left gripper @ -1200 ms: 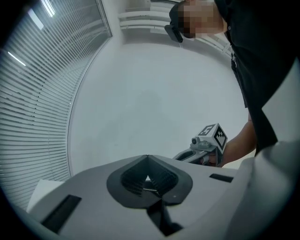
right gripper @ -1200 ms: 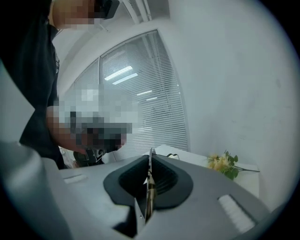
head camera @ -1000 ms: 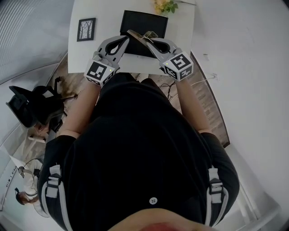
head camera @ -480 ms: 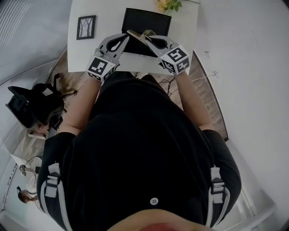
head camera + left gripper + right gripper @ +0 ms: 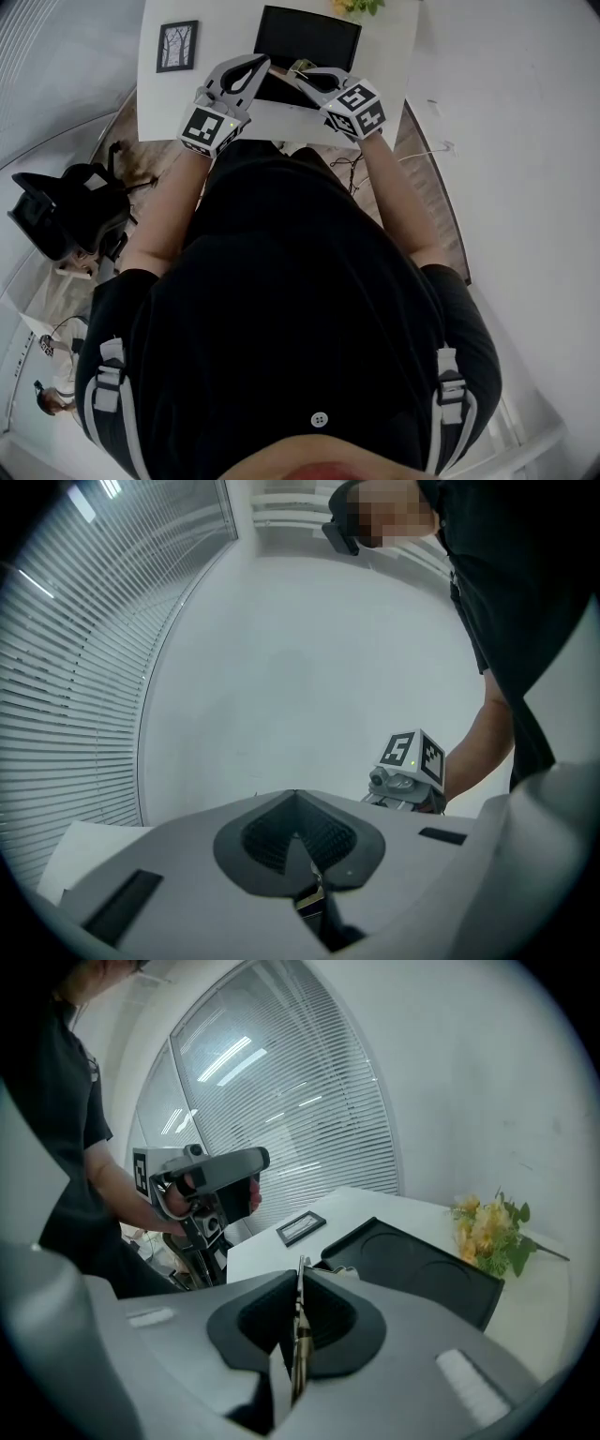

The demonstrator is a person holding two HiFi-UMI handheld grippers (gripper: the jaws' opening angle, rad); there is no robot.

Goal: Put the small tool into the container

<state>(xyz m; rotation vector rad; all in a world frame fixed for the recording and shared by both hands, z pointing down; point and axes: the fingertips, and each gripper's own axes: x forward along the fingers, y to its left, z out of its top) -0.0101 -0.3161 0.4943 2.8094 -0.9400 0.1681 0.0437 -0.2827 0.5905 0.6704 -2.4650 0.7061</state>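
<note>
One white table (image 5: 386,58) is seen. On it, left to right: one framed picture (image 5: 177,46), one black tray (image 5: 309,36), one bunch of yellow flowers (image 5: 361,6). Two tools are held at its near edge. Left tool (image 5: 255,62): jaws pressed together, nothing between. Right tool (image 5: 307,77): one small metal implement (image 5: 301,1330) is pinched, held by the tray's near edge.

Matt black plastic container (image 5: 422,1274), smooth white table (image 5: 539,1312), shiny metal small tool (image 5: 301,1330)
</note>
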